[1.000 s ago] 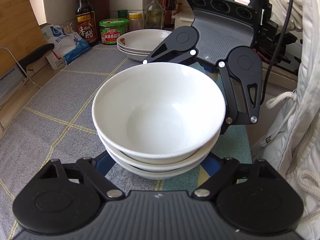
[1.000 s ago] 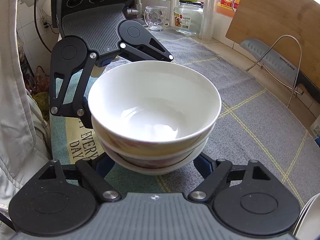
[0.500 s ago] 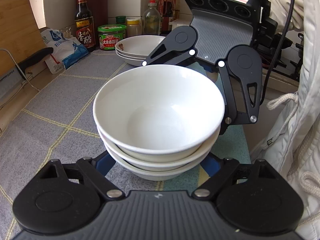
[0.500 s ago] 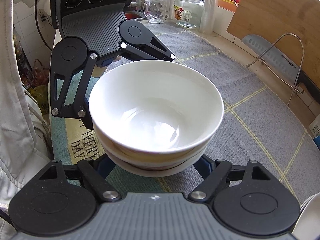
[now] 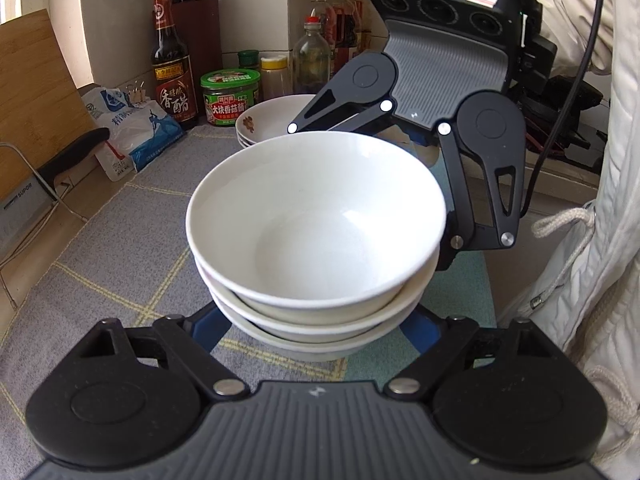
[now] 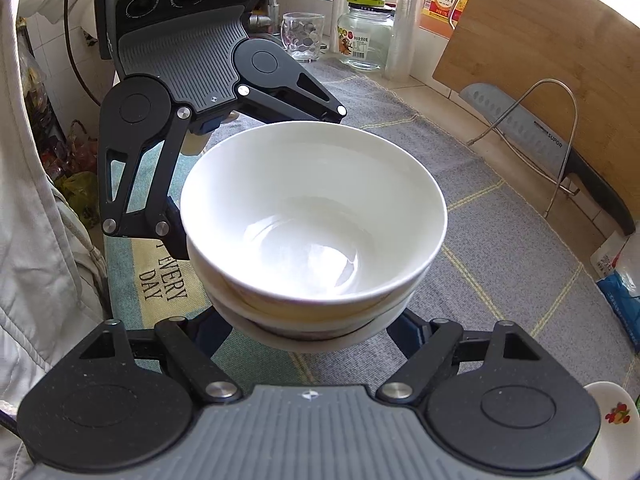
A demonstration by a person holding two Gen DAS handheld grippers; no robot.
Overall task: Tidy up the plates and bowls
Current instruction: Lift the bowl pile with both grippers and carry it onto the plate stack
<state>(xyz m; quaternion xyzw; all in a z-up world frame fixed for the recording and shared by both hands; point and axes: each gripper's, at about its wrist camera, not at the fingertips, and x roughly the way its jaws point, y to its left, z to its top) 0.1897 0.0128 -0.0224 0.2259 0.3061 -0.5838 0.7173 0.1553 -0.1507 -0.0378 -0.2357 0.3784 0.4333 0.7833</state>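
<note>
Three nested white bowls (image 5: 316, 232) sit mid-frame, clamped between left gripper (image 5: 316, 332) at six o'clock and right gripper (image 5: 408, 168) at one; three plates (image 5: 264, 124) at eleven o'clock.

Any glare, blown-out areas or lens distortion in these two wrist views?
Left wrist view: sharp, evenly lit; fisheye bends the counter edges; soft sheen inside the top bowl. Right wrist view: window backlight blows out the upper right corner above the cutting board; bright reflections in the bowl's base.
</note>
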